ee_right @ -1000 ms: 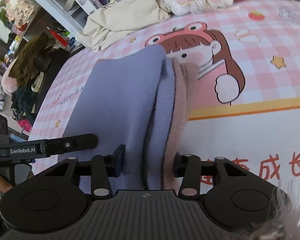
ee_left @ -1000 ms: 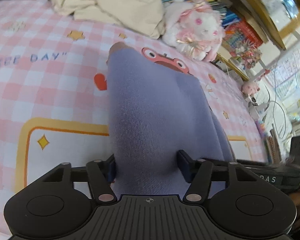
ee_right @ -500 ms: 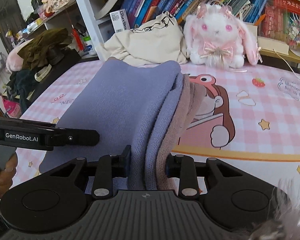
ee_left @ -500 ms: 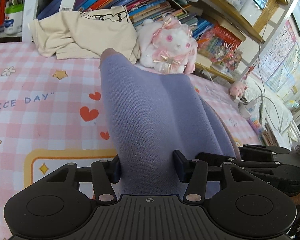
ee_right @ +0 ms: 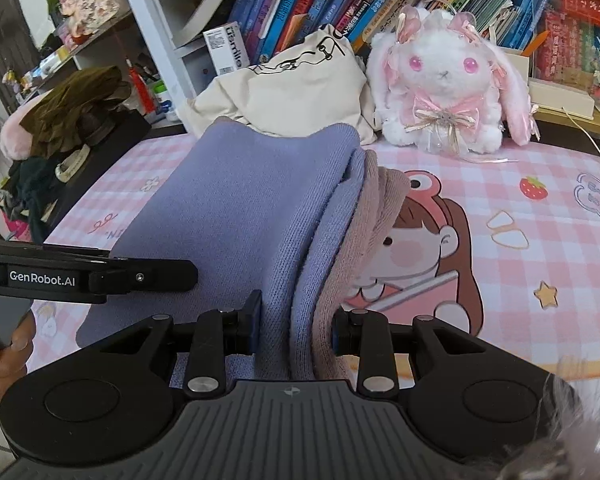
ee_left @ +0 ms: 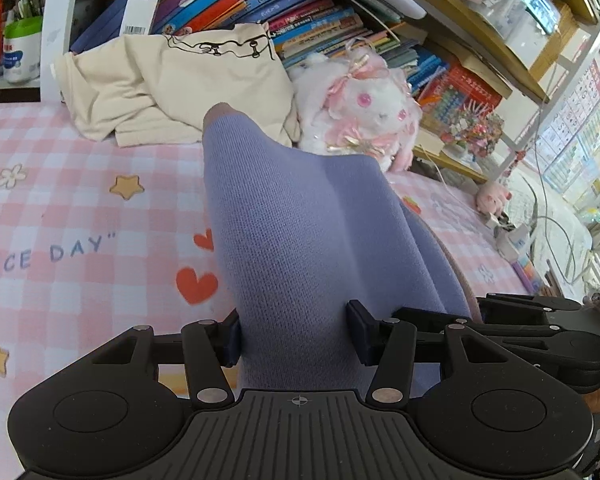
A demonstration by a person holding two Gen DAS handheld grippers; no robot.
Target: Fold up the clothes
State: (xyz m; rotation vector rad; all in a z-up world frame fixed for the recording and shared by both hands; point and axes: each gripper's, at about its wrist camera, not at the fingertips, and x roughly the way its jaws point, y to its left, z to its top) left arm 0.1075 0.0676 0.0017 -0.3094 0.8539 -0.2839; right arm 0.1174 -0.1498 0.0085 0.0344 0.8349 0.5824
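Here, going left to right, the left gripper (ee_left: 294,334) grips one near edge of the purple knit garment (ee_left: 300,236), its jaws about half closed with the cloth bunched between the pads. The garment rises from the jaws and slopes away toward the cream garment (ee_left: 188,80) and the plush rabbit (ee_left: 360,108) at the back of the pink checked bed cover (ee_left: 60,216). Further right, the right gripper (ee_right: 296,330) pinches the other near edge, its jaws narrower, pressing on several stacked layers: purple folds and a dusty-pink lining (ee_right: 364,236).

The risk, as I judge it, lies in that thick stack. The outermost pink layer sits right at the pad edge and could slip free while the fold is carried, leaving the layers uneven. The far end may also be off the cover, so if the two hands travel at different paces the panel could twist and land skewed.

Only the right wrist view shows the layered edge and lining clearly, along with the hand (ee_right: 4,356) holding the other tool. The left wrist view alone shows the "NICE DAY" print beside the garment.
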